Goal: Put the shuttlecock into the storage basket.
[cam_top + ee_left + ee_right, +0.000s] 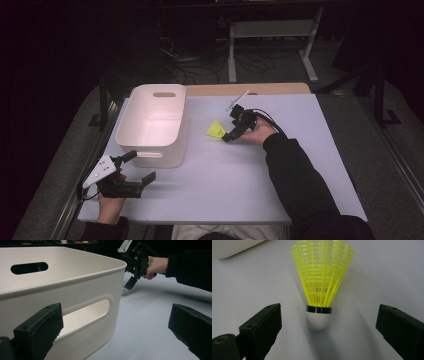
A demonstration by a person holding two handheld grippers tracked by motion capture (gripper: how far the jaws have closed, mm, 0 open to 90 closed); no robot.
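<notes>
A yellow shuttlecock (216, 129) lies on its side near the middle of the high view, on the pale table (300, 165), just right of a white bin (152, 125) that fills the left-centre of the frame. The right gripper (229, 136) sits immediately right of the shuttlecock, held by the person's right hand (260, 131), whose dark sleeve runs down to the lower right corner. In the right gripper view the shuttlecock (322, 280) stands in the centre of the frame, its white cork tip (318, 320) pointing toward the camera and its yellow skirt fanning to the top edge; the two black jaws are spread wide at the lower left and lower right, touching nothing. The left gripper (141, 167) is at the lower left of the high view, just below the bin, its jaws likewise parted and empty (the left gripper view shows the bin's (75, 290) handle slot between them, with the right gripper (136, 265) at the top right).
</notes>
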